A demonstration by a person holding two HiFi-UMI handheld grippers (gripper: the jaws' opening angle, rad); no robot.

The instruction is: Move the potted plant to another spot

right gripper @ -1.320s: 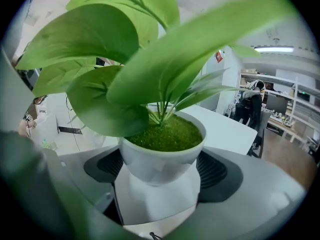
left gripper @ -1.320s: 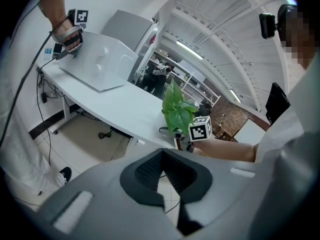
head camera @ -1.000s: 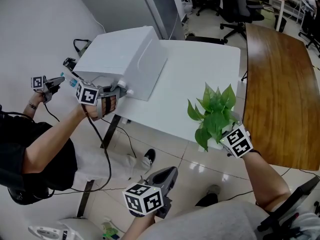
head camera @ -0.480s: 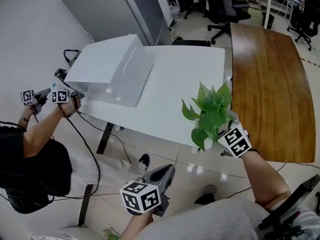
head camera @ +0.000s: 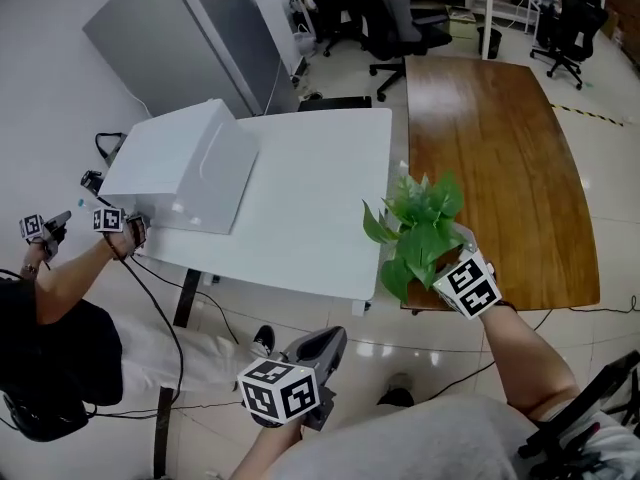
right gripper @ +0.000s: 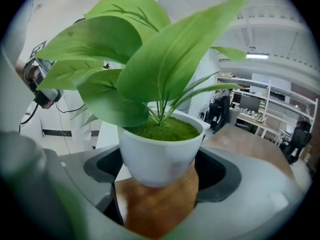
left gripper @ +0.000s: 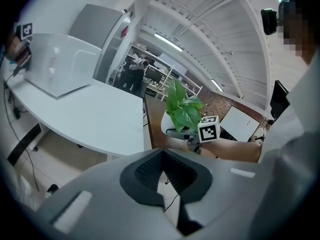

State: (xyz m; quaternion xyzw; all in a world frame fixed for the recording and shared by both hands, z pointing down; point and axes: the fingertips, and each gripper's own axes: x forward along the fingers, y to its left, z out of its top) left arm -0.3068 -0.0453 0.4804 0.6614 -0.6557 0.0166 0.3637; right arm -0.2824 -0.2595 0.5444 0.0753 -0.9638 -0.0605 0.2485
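Note:
The potted plant (head camera: 418, 230) has broad green leaves and a small white pot (right gripper: 160, 151). My right gripper (head camera: 445, 260) is shut on the pot, one jaw on each side, and holds it upright in the air. It hangs over the near left corner of the brown wooden table (head camera: 500, 158), just right of the white table (head camera: 310, 198). In the right gripper view, wood shows under the pot. My left gripper (head camera: 322, 343) stays low over the floor in front of the white table, jaws together and empty. The left gripper view looks across at the plant (left gripper: 182, 109).
A big white box (head camera: 185, 163) lies on the white table's left end. Another person (head camera: 50, 318) stands at the left with small grippers and a cable. A grey cabinet (head camera: 180, 28) and office chairs (head camera: 400, 28) stand behind. Glossy tiled floor lies below.
The plant in my right gripper has gone from the white table's front right corner over to the wooden table's corner. My left gripper went along. The other person's hands drew back from the box.

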